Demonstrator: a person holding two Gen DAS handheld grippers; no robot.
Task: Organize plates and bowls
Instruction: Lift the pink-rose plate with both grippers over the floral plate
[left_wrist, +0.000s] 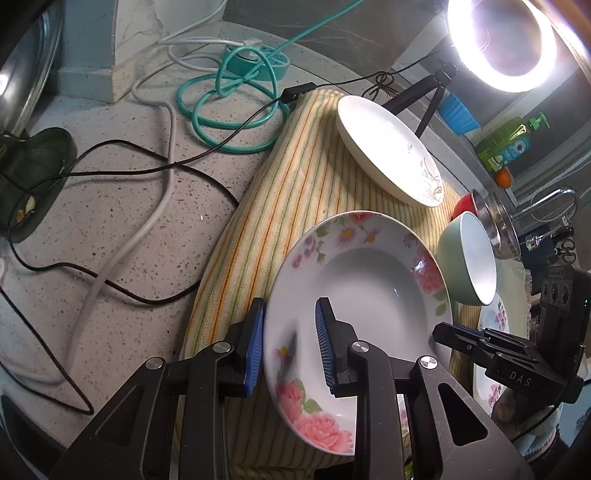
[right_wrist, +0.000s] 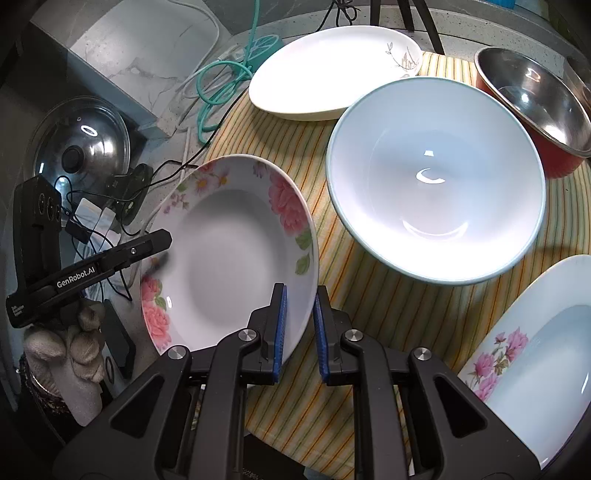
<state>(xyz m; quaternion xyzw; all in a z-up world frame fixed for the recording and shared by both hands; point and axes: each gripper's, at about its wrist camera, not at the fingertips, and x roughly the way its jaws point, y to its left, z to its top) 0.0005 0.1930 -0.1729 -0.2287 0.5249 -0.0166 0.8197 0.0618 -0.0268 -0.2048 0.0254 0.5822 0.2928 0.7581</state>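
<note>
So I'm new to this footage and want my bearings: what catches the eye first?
A rose-patterned plate tilted up off the striped cloth, its rim pinched on opposite sides by the left hand-held gripper and the right hand-held gripper. Behind it sits a large pale-blue bowl, and a ring light glares top right in the left view.

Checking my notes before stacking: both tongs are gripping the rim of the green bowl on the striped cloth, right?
Not the green bowl. Both the left tongs and right tongs clamp opposite rims of the pink-flowered plate over the striped cloth. The right wrist view shows the bowl sitting untouched beside it.
</note>
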